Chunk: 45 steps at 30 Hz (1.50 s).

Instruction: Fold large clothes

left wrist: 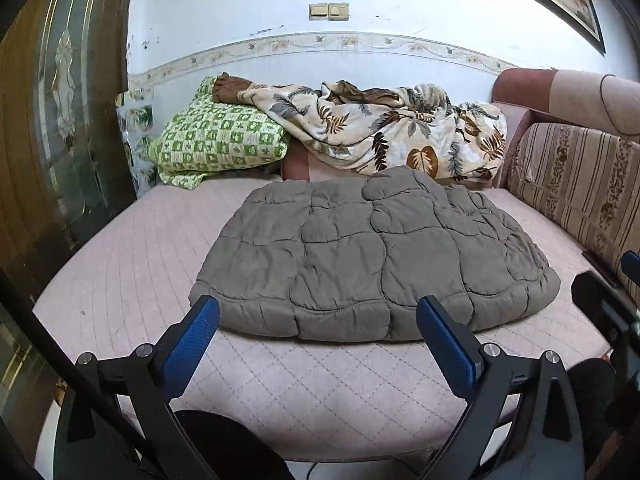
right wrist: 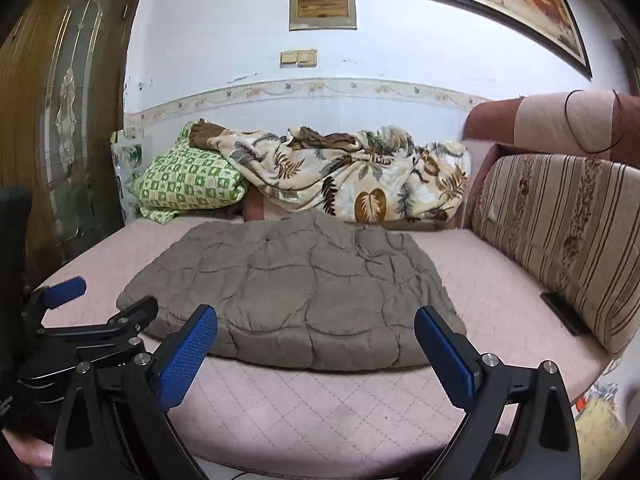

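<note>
Seemingly near done, the grey-brown quilted padded garment [left wrist: 372, 256] lies folded at frame centre on the pink quilted mattress [left wrist: 132, 256], both left gripper [left wrist: 318, 320] and right gripper [right wrist: 316, 328] spread wide, holding nothing.

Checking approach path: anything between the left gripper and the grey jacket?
Nothing: only bare pink mattress between left gripper and jacket, per left wrist view.

A pink quilted mattress [left wrist: 132, 264] fills the middle. At its far edge lie a green checked pillow [left wrist: 216, 136] and, beside that, a leaf-print blanket [left wrist: 384, 132]. A striped cushion [left wrist: 576, 184] lines its right side; a glazed wooden door [left wrist: 56, 120] stands left.
</note>
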Motion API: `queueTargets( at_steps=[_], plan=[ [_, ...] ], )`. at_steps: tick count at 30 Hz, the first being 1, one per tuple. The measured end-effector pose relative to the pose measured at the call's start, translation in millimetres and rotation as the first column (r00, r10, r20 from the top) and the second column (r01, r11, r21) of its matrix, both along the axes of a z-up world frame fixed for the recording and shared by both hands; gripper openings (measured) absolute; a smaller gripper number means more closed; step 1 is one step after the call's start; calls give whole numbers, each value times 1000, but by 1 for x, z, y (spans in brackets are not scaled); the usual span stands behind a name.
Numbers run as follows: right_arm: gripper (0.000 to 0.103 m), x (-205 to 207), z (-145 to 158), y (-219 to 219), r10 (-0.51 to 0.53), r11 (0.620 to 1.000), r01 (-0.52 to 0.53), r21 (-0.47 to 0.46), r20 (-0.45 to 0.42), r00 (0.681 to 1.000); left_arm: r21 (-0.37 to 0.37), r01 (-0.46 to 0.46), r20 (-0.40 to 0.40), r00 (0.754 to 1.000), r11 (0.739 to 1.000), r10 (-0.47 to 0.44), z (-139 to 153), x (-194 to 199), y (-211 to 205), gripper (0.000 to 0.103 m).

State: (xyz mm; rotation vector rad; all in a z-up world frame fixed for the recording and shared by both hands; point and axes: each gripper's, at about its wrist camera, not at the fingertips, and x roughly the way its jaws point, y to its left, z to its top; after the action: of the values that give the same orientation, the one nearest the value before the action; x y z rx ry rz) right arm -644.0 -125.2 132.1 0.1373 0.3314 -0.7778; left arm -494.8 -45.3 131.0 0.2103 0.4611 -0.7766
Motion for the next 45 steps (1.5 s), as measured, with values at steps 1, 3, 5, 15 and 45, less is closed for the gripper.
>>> queueTargets(
  at_steps=[1, 3, 5, 15, 45],
  plan=[
    [102, 0, 0, 0, 3, 1000, -3, -1, 10, 1000, 4, -1, -5, 1000, 1000, 1, -3, 1, 1, 99],
    [102, 5, -2, -5, 0, 1000, 0, 12, 12, 1000, 17, 4, -32, 999, 1000, -4, -9, 8, 2, 99],
    [102, 12, -7, -9, 9, 1000, -9, 24, 13, 1000, 24, -13, -40, 999, 1000, 14, -14, 15, 4, 99],
    [102, 33, -44, -29, -22, 1000, 23, 6, -75, 997, 76, -2, -77, 997, 997, 8, -45, 39, -27, 99],
    [102, 50, -66, -54, -49, 995, 60, 84, -124, 991, 199, -29, -71, 996, 980, 44, -65, 50, -49, 99]
  ],
)
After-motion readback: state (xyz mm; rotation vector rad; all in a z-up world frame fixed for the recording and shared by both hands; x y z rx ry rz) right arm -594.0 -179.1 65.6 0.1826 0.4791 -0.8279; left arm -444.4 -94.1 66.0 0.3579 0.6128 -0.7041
